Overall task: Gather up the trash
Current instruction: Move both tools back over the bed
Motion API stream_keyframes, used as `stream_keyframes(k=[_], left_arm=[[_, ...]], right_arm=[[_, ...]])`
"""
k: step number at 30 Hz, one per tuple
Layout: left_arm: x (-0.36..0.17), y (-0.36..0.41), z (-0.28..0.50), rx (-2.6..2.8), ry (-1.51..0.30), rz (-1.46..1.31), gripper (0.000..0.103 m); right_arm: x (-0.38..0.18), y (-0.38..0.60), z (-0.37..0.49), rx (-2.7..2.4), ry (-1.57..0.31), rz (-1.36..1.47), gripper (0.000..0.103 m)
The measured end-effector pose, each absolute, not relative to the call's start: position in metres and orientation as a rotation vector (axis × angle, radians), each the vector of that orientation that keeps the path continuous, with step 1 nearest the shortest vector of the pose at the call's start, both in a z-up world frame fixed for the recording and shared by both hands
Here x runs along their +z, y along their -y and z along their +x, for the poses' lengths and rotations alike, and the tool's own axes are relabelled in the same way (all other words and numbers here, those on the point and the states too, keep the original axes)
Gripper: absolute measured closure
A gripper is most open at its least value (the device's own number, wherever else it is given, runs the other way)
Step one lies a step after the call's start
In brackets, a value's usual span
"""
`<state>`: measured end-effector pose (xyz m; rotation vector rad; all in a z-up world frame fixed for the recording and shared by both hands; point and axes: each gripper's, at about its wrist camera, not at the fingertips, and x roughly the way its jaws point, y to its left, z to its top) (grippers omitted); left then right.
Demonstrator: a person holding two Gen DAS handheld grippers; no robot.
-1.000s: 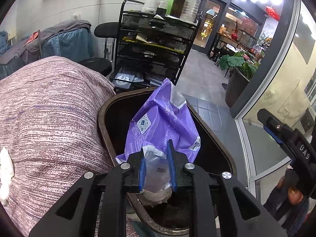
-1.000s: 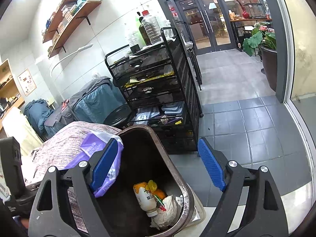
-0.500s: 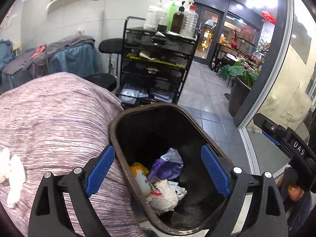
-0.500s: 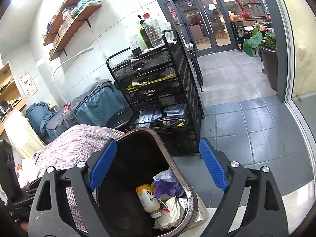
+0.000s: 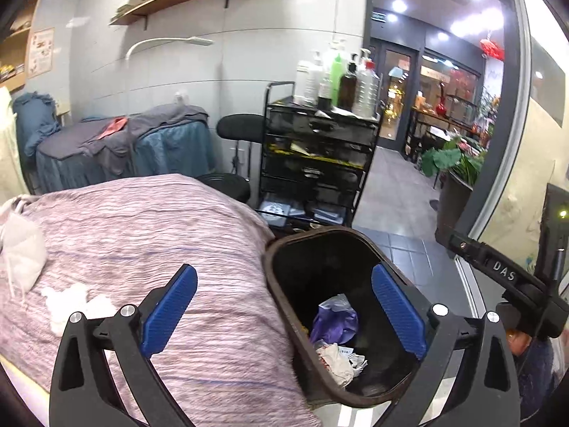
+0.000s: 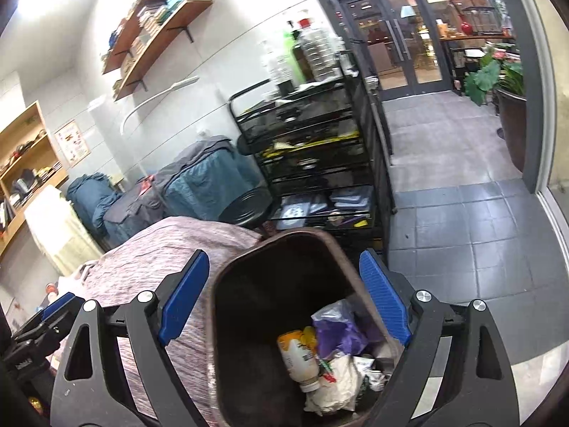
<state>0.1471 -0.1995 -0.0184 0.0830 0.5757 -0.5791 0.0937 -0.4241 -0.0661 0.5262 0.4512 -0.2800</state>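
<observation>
Left of the bin (image 5: 274, 267), white crumpled tissues (image 5: 76, 300) lie on the striped cover (image 5: 142, 235), likely the next trash to gather. The left gripper (image 5: 284, 306) has just been opening; its blue pads stand wide apart with nothing between them, one over the cover, one over the bin's mouth, since its load is dropped. Inside the bin the purple bag (image 5: 334, 322) rests on crumpled paper (image 6: 338, 377) beside a small yellow bottle (image 6: 297, 354). To the bin's right, the right gripper (image 6: 284, 299) hangs over the opening, jaws spread and empty, probably waiting its turn.
</observation>
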Motion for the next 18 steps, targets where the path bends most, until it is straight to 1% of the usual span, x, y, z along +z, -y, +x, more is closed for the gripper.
stream_keyframes(k=[7,18], left_arm=[[-0.011,0.146,0.151,-0.489,-0.560,0.030,0.006],[-0.008,0.042,0.167,-0.279,-0.553,-0.040,0.006]], right_arm=[[-0.055,0.379,0.127,-0.143,-0.480,0.480,0.017],[-0.040,0.274,0.185,0.142,-0.549,0.353,0.016]])
